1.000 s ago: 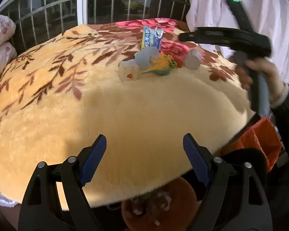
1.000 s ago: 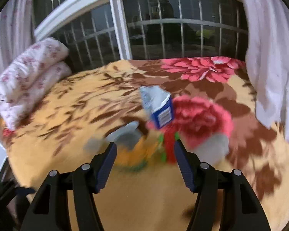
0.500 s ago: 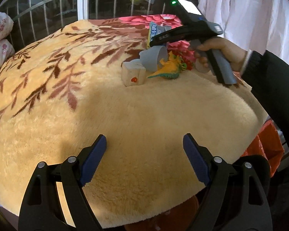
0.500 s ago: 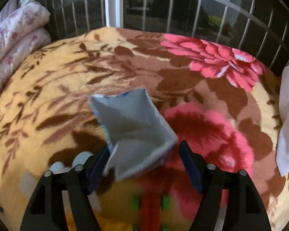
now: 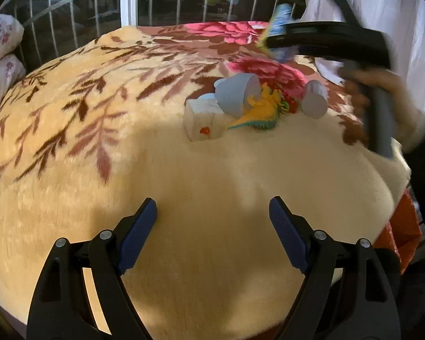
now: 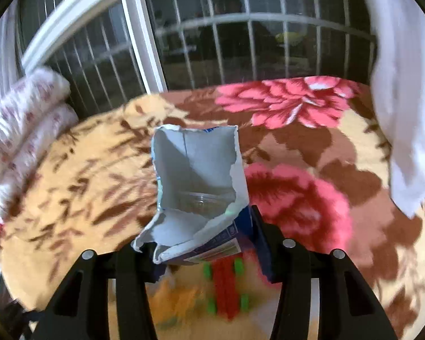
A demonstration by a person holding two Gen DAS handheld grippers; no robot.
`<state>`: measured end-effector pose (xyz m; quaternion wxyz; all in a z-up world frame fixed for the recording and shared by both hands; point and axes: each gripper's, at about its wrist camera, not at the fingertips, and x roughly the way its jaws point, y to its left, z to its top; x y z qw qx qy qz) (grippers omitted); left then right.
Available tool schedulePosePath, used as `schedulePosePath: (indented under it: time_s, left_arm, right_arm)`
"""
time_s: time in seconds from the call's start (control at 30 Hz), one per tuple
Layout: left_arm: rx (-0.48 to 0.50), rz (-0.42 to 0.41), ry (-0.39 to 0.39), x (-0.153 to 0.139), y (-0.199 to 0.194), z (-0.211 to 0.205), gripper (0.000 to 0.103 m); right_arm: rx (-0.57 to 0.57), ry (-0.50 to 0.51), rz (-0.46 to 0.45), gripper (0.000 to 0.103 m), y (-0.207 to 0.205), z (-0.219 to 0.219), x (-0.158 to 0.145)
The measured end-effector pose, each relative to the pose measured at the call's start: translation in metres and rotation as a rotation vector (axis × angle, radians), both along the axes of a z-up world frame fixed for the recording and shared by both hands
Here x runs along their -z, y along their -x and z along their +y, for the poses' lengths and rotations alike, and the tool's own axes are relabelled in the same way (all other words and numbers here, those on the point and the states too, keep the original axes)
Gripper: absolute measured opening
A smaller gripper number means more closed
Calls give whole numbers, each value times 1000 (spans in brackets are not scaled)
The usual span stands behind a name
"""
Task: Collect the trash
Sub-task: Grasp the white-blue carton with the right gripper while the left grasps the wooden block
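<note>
Two hand-held grippers show. The right hand-held gripper (image 6: 205, 243) is clamped on a torn, opened carton (image 6: 197, 189), lifted above the floral blanket (image 5: 127, 130); something clear, perhaps a plastic cup, sits inside it. The left hand-held gripper (image 5: 212, 235) hangs wide apart, holding nothing, well short of the small box (image 5: 202, 123), grey cup (image 5: 236, 93) and toy dinosaur (image 5: 259, 112) clustered together.

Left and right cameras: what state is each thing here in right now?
Torn blue-and-white carton: top ripped open, gripped, lifted off the blanket.
Right gripper: shut on the carton.
Left gripper: open, holding nothing.
Grey paper cup: tipped on its side.
Second grey cup: lying over.
Small cream box: resting on the floral plush blanket.
</note>
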<state>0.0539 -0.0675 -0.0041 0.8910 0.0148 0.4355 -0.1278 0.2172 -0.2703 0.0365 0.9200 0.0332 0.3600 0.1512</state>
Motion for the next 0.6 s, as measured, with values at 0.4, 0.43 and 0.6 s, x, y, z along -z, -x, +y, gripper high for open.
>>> schedulePosePath:
  time_s: [0.4, 0.43, 0.6]
  left_arm:
    - [-34, 75, -75, 18, -84, -17, 80]
    - [-39, 76, -87, 19, -88, -18, 80]
    - [-58, 70, -124, 23, -113, -18, 77]
  right_arm:
    - [75, -177, -62, 51, 162, -53, 26]
    - [80, -189, -59, 51, 169, -55, 29]
    - [114, -207, -55, 52, 201, -63, 42]
